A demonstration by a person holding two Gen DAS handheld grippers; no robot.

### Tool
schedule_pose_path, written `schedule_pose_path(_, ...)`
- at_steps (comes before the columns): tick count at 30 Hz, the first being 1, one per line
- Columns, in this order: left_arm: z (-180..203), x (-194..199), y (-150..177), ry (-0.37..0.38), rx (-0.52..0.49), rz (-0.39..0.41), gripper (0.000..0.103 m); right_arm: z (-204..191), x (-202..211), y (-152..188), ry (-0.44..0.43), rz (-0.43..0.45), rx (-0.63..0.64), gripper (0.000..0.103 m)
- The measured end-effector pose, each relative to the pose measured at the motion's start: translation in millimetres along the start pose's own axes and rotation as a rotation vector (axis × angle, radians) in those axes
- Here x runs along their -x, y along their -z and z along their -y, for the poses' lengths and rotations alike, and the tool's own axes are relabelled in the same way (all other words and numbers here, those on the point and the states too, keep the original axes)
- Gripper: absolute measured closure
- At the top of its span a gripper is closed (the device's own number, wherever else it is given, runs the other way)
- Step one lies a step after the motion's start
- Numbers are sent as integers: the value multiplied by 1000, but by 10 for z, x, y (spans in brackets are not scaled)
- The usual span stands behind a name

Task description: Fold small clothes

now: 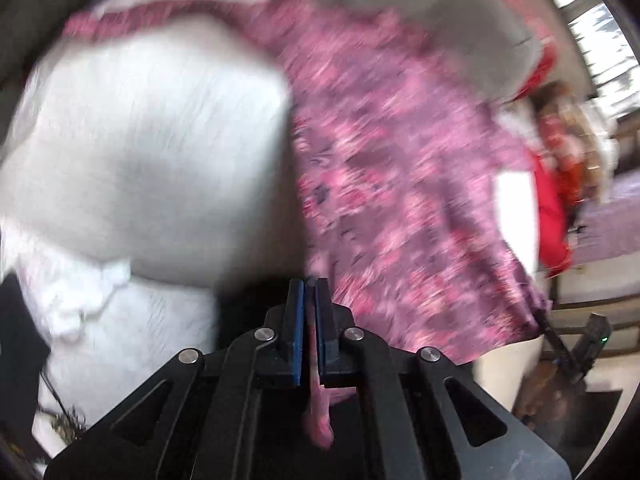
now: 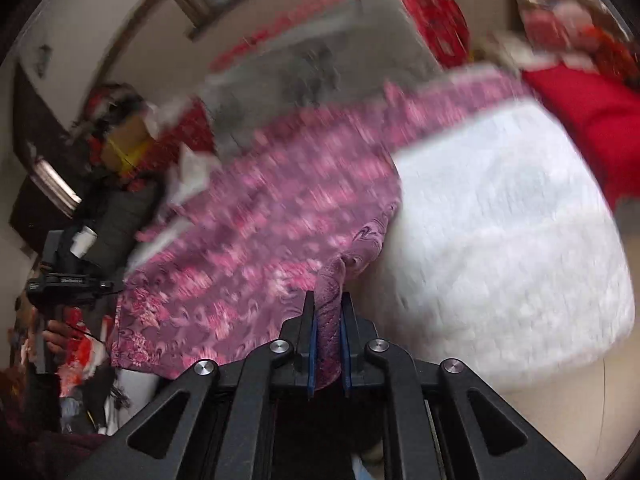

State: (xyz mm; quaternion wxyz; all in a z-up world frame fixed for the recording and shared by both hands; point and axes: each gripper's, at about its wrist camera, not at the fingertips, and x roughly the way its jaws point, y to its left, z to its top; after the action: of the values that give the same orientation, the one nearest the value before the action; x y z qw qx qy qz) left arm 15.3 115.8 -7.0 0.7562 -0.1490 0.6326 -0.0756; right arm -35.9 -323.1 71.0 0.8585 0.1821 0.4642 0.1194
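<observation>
A white quilted bed [image 2: 500, 220] carries everything here. The pink floral garment [image 2: 260, 220] lies spread across it, and a red cloth [image 2: 592, 120] rests at its far edge.

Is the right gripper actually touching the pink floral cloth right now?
Touching. The right wrist view shows the right gripper shut on a fold of the pink floral cloth, pinched between its blue pads.

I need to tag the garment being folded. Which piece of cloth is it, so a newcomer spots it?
Start at the white padded surface. Across its edge drapes the pink-and-purple patterned cloth, pinched by the left gripper and right gripper. Its neighbours are plain white, grey or red.
</observation>
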Motion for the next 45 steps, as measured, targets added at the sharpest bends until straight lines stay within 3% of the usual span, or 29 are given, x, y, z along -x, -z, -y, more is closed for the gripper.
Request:
schedule_pose_path(3,-193,-353,77,-76,47,-82,100,209,-403,197,103,-150,-34,94)
schedule_pose_path(5,-273,-343,114,-73,59,-64,100,315,-563,265,176,-217,-55,92)
schedule_pose_path(8,-168,-164,-39,-42,40,10,98,339,-494,47,184,-150,-71,87)
schedule_pose_path(10,-42,-177,-256,-29,16,46,83,275,-472,-129,178,-91,-55,79)
schedule_pose_path(12,100,-262,-556,-30,12,90,69,169,-577,-395,159,-39,-28,59)
schedule_pose_path(13,126,-285,-693,-34,22,115,69,128,-640,-450,156,-28,-15,57)
schedule_pose_path(17,60,-479,-1301,-70,113,151,66,16,-1094,-764,210,-36,24,57)
schedule_pose_path(20,-50,-715,-1589,-68,181,93,60,15,-1360,-881,281,-46,56,57)
schedule_pose_path(22,-38,-873,-1696,-52,226,63,55,47,-1494,-894,332,-47,71,57)
schedule_pose_path(24,33,-880,-1727,-60,226,96,48,77,-1617,-914,372,-53,80,57)
schedule_pose_path(25,105,-856,-1750,-74,196,129,63,92,-1675,-902,383,-57,82,56)
schedule_pose_path(26,165,-844,-1766,-79,158,148,86,88,-1724,-893,391,-50,90,57)
schedule_pose_path(27,215,-851,-1788,-85,137,148,100,61,-1730,-881,409,-30,113,70)
schedule_pose_path(29,263,-801,-1805,-157,108,193,102,-8,-1758,-879,398,-10,174,98)
schedule_pose_path(33,135,-733,-1864,-253,121,259,103,14,-1594,-981,321,32,132,98)
schedule_pose_path(35,-19,-825,-1903,-416,135,229,103,132,-1465,-1019,289,74,56,98)
schedule_pose_path(36,-93,-848,-1903,-430,142,217,103,219,-1460,-1020,288,69,29,98)
schedule_pose_path(39,-324,-702,-1838,-259,241,228,103,400,-1645,-974,297,-35,0,97)
schedule_pose_path(42,-226,-488,-1764,-145,205,272,103,296,-1499,-1049,317,2,4,90)
schedule_pose_path(44,8,-430,-1716,-99,134,301,94,178,-1371,-1105,243,65,11,89)
schedule_pose_path(45,101,-434,-1748,-90,113,304,77,124,-1352,-1117,217,85,16,85)
